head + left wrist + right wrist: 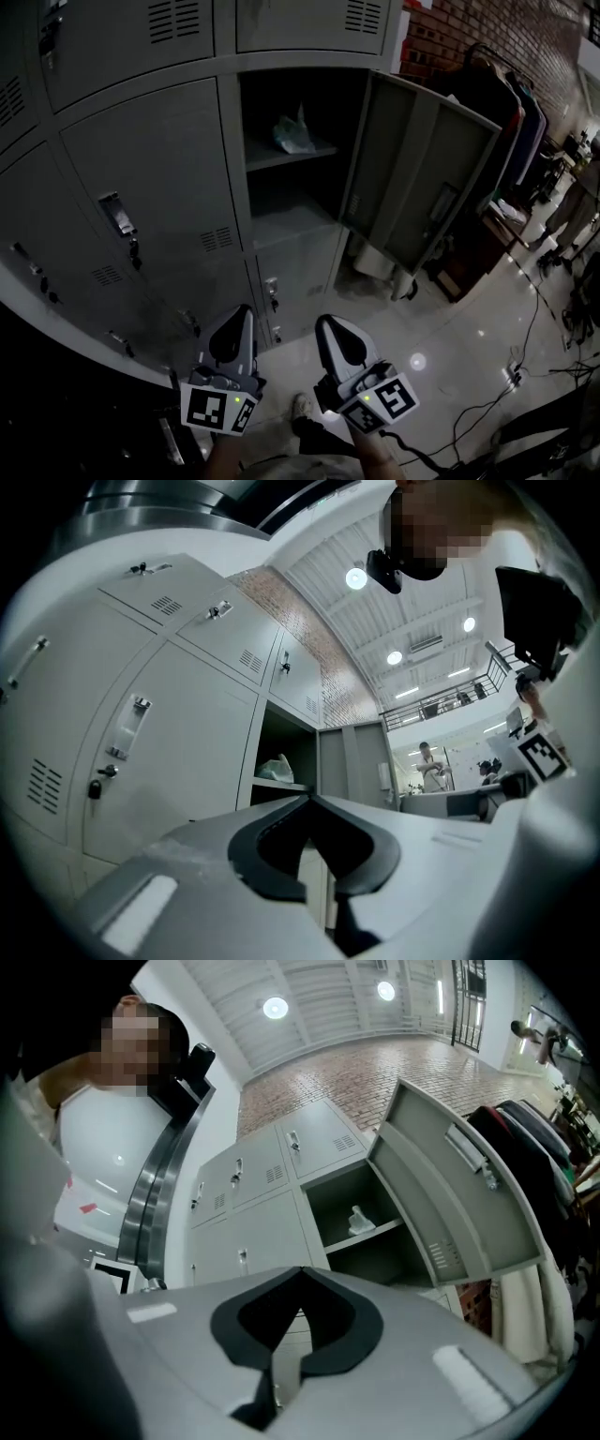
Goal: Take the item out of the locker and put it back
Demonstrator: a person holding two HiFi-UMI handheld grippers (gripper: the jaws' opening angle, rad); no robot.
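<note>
The grey locker (234, 187) stands with its door (412, 178) swung open to the right. On its inner shelf (291, 155) lies a pale crumpled bag (294, 133), also seen as the bag (277, 770) in the left gripper view and the bag (360, 1220) in the right gripper view. My left gripper (240, 317) and right gripper (326, 328) hang low in front of the lockers, well short of the shelf. Both are shut with nothing between their jaws, as the left gripper (310, 799) and the right gripper (300, 1270) show up close.
Closed lockers (141, 178) fill the wall left of the open one. Right of the door stand a clothes rack (520, 112) with dark garments and a brick wall (487, 37). Cables (525, 366) trail over the shiny floor. A person (574, 211) stands at the far right.
</note>
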